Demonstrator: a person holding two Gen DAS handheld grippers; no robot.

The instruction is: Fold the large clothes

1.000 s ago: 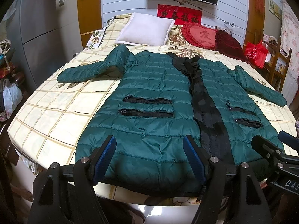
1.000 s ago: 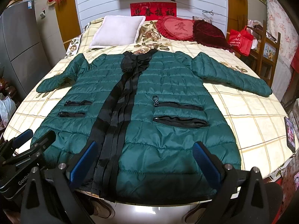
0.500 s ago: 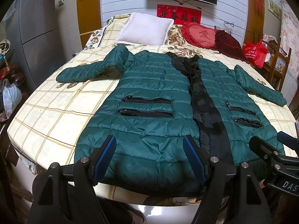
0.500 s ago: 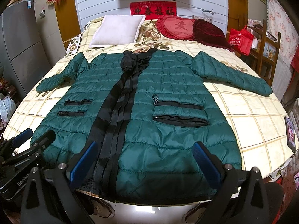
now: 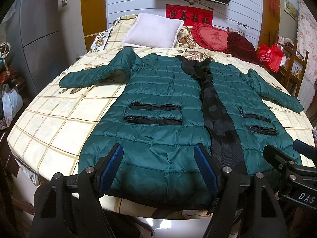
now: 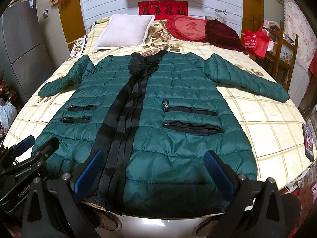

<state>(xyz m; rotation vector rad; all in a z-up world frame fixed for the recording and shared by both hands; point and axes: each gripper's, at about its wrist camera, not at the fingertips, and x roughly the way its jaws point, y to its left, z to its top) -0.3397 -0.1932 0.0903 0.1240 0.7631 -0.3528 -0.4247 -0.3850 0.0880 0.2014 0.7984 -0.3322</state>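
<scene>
A long dark green quilted coat [image 5: 162,99] with a black front placket lies flat, front up, on the bed, sleeves spread to both sides; it also shows in the right wrist view [image 6: 178,103]. My left gripper [image 5: 158,166] is open and empty, just above the coat's hem on its left half. My right gripper [image 6: 153,170] is open and empty above the hem on the right half. Each gripper shows at the edge of the other's view, the right gripper [image 5: 285,158] and the left gripper [image 6: 35,148].
The bed [image 5: 49,119] has a yellow checked sheet. A white pillow [image 5: 152,30] and red cushions [image 5: 214,37] lie at the head. A grey cabinet [image 5: 39,29] stands left, a wooden chair with a red bag [image 6: 255,39] right. A picture frame [image 6: 308,140] lies at the bed's right edge.
Both grippers have eased slightly forward toward the coat's hem. The coat has not moved and both grippers stay open.
</scene>
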